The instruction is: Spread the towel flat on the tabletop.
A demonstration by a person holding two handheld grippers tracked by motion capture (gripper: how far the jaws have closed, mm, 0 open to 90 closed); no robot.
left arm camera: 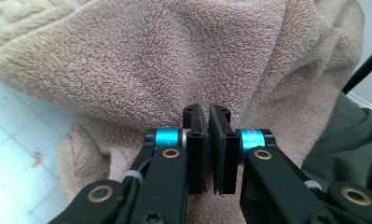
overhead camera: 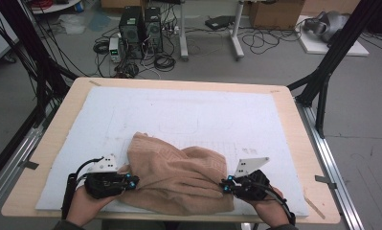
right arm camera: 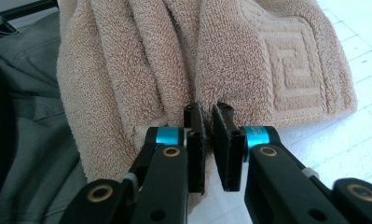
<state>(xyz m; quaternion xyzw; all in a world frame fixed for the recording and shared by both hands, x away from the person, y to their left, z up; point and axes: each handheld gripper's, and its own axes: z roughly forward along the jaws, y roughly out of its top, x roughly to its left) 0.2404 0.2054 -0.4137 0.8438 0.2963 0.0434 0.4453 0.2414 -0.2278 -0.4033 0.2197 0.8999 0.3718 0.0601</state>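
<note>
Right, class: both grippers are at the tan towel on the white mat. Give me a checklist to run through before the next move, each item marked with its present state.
1. Left gripper pinches the towel's left edge: ok, the fingers stand nearly together in the left gripper view.
2. Right gripper pinches the right edge: ok, nearly together at a fold in the right gripper view.
3. How much cloth sits between each pair of fingers: cannot tell.
4. Towel lies flat: not ok, bunched with folds.
5. White mat beyond the towel offers room to spread: ok.
6. Towel fully on the mat: not ok, its near edge hangs at the table's front.
</note>
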